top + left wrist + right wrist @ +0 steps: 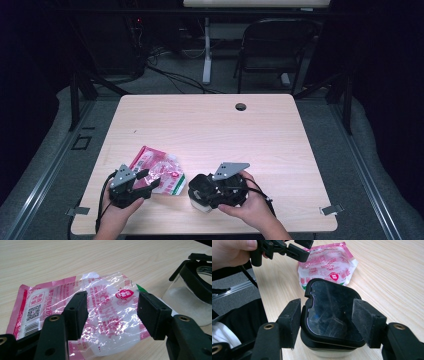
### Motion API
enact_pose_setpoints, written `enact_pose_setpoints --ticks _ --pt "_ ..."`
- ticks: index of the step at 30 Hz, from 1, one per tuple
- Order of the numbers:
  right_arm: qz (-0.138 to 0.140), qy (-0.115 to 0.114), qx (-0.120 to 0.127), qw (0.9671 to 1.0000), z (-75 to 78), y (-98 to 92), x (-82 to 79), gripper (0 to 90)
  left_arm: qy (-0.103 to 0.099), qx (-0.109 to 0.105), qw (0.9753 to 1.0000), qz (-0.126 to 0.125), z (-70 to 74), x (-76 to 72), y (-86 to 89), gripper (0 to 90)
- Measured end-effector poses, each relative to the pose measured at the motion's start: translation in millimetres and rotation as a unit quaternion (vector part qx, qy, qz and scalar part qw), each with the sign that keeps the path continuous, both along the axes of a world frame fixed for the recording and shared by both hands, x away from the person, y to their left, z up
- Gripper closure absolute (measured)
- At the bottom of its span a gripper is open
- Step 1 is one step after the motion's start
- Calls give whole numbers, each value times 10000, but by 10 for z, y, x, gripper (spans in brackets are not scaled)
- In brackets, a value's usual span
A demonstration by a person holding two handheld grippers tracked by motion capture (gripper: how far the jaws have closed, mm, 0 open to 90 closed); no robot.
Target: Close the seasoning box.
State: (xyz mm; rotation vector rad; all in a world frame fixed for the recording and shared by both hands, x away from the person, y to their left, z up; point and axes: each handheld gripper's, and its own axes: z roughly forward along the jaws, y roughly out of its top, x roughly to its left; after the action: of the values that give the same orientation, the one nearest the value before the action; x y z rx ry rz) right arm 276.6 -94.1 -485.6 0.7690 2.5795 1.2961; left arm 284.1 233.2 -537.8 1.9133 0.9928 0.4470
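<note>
Right gripper (325, 322) jaws stand wide, flanking a black-lidded jar (332, 315) at the table's (210, 115) near edge, not clamped. Left gripper (112, 312) jaws gape over a pink-and-clear plastic packet (100, 312), lying flat just left of the jar.

We count one pink-and-clear plastic packet (159, 172) lying on one wooden table (210, 125), and one clear container (329, 350) with one black lid (332, 315) standing beside it. We also count two handheld grippers, the left gripper (142, 182) and the right gripper (200, 192), each with two black jaws and one grey three-cornered plate on top, and two hands holding them. Behind the table we count one dark folding chair (272, 47).
</note>
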Motion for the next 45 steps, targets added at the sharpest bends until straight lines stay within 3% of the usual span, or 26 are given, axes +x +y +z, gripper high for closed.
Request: enact_pose_setpoints --ticks 12,28,36,45 --pt "26 49 71 10000 8 -6 4 391 -9 5 10000 56 0 8 13 382" --pt "-210 -8 129 9997 26 -79 40 393 5 -5 9999 113 9 16 43 381" --pt "-497 -75 252 9984 64 -220 92 394 -28 -59 9997 215 27 29 102 381" --pt "-1061 -67 355 9937 13 -437 194 402 -17 -65 9995 308 24 48 152 381"
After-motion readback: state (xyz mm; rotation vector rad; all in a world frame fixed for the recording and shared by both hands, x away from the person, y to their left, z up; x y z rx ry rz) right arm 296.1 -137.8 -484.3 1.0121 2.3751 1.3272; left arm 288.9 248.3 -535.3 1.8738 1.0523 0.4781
